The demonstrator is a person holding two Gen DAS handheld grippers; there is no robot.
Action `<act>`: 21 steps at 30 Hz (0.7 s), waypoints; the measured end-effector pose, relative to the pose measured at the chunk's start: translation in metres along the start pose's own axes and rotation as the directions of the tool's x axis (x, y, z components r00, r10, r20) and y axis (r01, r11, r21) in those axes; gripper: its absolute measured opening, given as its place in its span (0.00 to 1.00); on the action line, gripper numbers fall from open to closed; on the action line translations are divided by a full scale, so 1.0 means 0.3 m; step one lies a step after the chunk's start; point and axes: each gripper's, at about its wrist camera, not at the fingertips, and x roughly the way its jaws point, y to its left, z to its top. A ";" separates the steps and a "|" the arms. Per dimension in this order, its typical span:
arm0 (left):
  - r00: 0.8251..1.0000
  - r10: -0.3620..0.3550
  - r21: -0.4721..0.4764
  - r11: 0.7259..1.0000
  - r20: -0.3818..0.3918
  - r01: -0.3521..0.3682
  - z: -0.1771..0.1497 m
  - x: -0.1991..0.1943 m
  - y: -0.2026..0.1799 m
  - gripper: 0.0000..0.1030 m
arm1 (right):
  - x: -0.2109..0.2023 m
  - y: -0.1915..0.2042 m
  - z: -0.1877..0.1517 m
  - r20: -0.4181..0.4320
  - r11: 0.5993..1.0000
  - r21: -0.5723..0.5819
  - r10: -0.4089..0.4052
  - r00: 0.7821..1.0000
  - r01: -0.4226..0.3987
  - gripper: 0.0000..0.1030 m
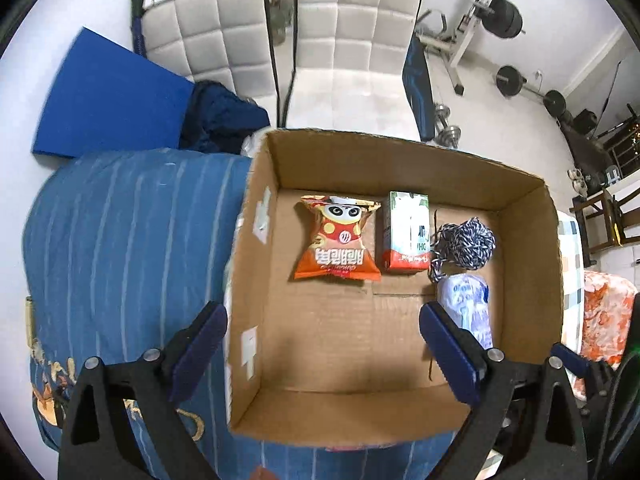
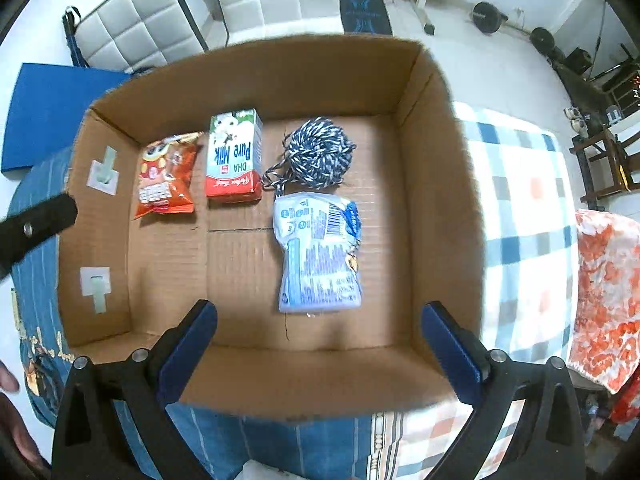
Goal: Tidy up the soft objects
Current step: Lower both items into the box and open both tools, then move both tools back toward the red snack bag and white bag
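Left gripper (image 1: 323, 354): jaws spread wide, nothing between the blue pads, no contact with any object. It hangs above the near half of the cardboard box (image 1: 400, 160), pointing steeply down; its left finger sits over the blue striped bedding (image 1: 132, 240) outside the box wall, its right finger over the box floor in front of the pale blue packet (image 1: 466, 300).

Right gripper (image 2: 318, 346): jaws likewise spread wide and empty, pointing straight down over the near wall of the box (image 2: 280, 384). The pads touch nothing.

Contents of the box, all lying flat on its floor:
- orange snack bag (image 1: 338, 240), far left of the row;
- milk carton (image 1: 406, 232) just beside it, on its side;
- ball of blue-and-white yarn (image 1: 470, 242) to the right of the carton, a loose strand trailing toward the packet;
- pale blue packet, nearer than the yarn, printed side up.

View differences. The right wrist view shows the whole packet (image 2: 320, 256) with its barcode, the carton's lettering (image 2: 234, 156), the snack bag (image 2: 166, 174), the yarn (image 2: 320, 152), a checked cloth (image 2: 520, 208) right of the box, and the tip of the other gripper's black frame (image 2: 36, 224) at the left edge. The left wrist view hides half the packet behind a finger, but shows two white quilted chairs (image 1: 352, 40), a blue board (image 1: 108, 96) and weight equipment (image 1: 504, 16).
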 end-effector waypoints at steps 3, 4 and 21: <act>0.998 0.018 0.011 1.000 0.054 -0.019 -0.057 -0.071 0.000 0.96 | -0.058 -0.020 -0.028 0.042 1.000 -0.004 -0.010 0.999 0.010 1.00; 0.998 0.020 0.012 1.000 0.067 -0.021 -0.065 -0.092 -0.008 0.96 | -0.082 -0.025 -0.042 0.059 1.000 -0.008 -0.015 0.998 0.015 1.00; 0.978 0.019 0.051 0.998 0.206 -0.030 -0.281 -0.391 -0.050 0.96 | -0.416 -0.064 -0.244 0.233 1.000 -0.015 0.003 0.973 0.000 1.00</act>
